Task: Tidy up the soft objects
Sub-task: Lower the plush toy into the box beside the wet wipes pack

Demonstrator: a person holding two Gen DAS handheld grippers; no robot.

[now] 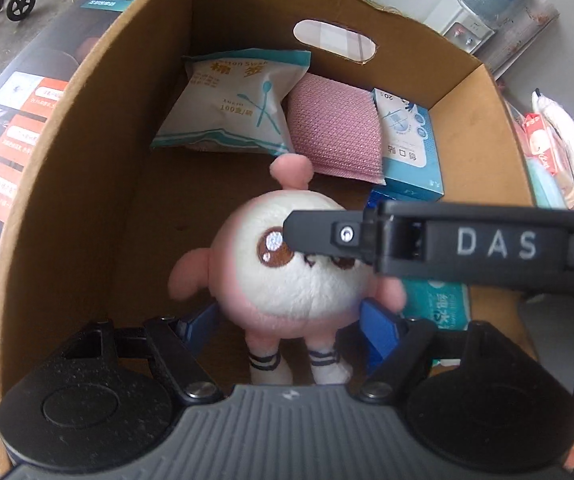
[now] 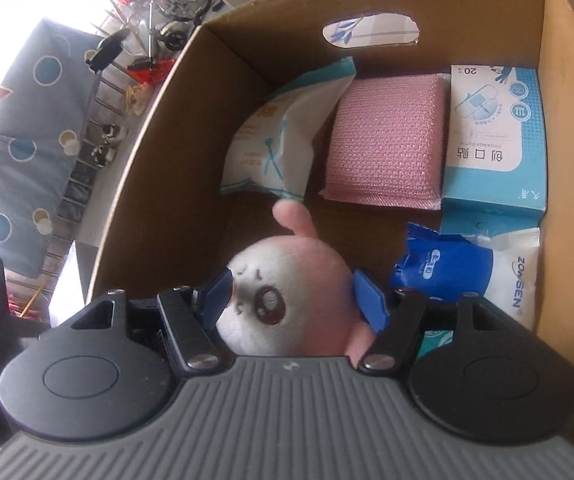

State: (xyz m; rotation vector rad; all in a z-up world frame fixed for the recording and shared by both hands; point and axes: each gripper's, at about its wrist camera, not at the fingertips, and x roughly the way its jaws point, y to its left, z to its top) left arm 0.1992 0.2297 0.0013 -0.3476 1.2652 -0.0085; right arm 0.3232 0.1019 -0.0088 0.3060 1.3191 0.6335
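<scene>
From the left wrist camera, the left gripper point(image 1: 287, 320) points down into an open cardboard box point(image 1: 87, 160). Its blue fingers point(image 1: 381, 334) stand on either side of the lower body of a pink-and-white plush toy point(image 1: 287, 264), clamped on it. The toy is upright, its striped socks nearest the camera. The right gripper point(image 1: 319, 234) reaches in from the right, a black finger lying across the toy's face. At the far end of the box lie a cotton swab pack point(image 1: 239, 104) at left, a pink scouring pad point(image 1: 335, 132) in the middle and a blue plaster box point(image 1: 411, 148) at right. A teal tissue pack point(image 1: 443, 304) shows at the near right.

From the right wrist camera, the right gripper's blue pads point(image 2: 369, 298) press on both sides of the plush toy's head, clamped on it above the box floor. Beyond it the swab pack, scouring pad and plaster box line the far wall, left to right. A blue-and-white wipes pack point(image 2: 471, 272) lies just right of the toy, against the right wall.
</scene>
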